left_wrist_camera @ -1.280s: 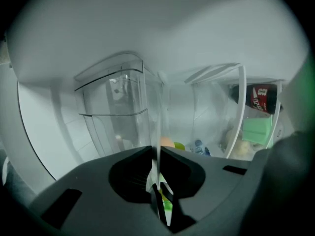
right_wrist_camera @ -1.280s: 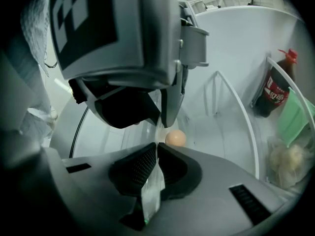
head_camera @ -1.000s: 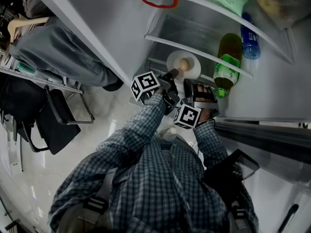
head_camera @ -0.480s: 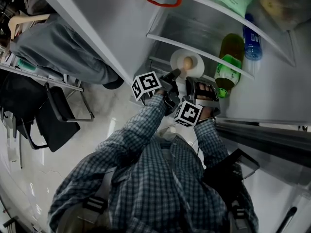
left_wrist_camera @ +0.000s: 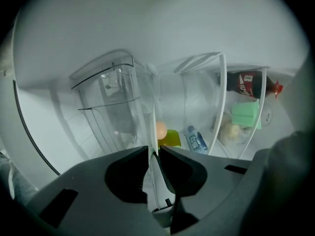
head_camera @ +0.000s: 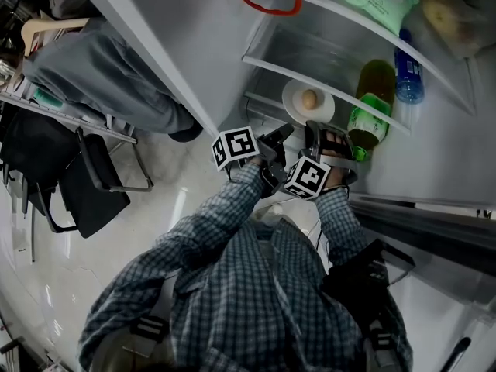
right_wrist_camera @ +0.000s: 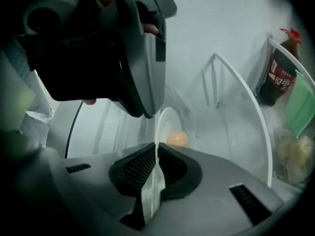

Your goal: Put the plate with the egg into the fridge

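"Anything changed?"

"Fridge open. The plate has slid deeper over a shelf, toward one o'clock. The left gripper and right gripper each pinch its near rim, and the egg sits centred."

"Nearly done?"

"Probably: lower, then release."

Pale glossy floor with furniture crowded along the left.

The floor fills the head view from 6 to 9 o'clock, white and polished, with soft streaks of reflected light near the middle. At 9 o'clock a black chair stands on thin metal legs. Above it a wire rack runs slantwise, a long grey cloth shape lies at 10 o'clock, and a light wooden rail shows at 11 o'clock.
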The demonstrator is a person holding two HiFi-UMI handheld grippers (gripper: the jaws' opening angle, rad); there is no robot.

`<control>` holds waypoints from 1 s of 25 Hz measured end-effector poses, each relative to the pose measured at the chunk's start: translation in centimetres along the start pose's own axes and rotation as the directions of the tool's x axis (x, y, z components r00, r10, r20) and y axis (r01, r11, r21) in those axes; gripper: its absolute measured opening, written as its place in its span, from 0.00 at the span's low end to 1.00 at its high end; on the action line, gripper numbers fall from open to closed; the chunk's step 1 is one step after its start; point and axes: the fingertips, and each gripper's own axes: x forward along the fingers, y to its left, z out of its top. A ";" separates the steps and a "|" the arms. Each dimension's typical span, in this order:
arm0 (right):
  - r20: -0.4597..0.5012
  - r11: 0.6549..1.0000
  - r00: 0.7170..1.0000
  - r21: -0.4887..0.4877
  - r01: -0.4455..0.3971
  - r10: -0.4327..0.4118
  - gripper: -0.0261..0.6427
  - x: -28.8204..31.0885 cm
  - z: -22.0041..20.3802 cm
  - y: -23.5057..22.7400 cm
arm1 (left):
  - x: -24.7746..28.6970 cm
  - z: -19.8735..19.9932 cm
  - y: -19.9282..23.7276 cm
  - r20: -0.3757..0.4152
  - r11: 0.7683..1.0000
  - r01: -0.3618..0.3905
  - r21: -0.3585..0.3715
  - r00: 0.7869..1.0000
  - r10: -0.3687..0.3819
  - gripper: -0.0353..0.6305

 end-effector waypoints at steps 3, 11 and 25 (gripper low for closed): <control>0.006 1.000 1.000 0.022 -0.009 0.009 0.08 0.3 0.1 -0.1 | -0.4 -0.2 0.2 0.002 1.000 -0.006 -0.003 1.000 0.006 0.14; 0.037 0.993 0.997 0.095 -0.064 0.061 0.08 0.5 0.2 0.5 | -1.6 0.8 0.8 0.049 1.000 -0.009 -0.030 0.999 0.010 0.13; 0.075 0.984 0.994 0.154 -0.095 0.084 0.10 0.2 0.0 0.6 | 1.9 0.2 -0.3 -0.041 0.996 -0.034 0.082 0.998 0.037 0.11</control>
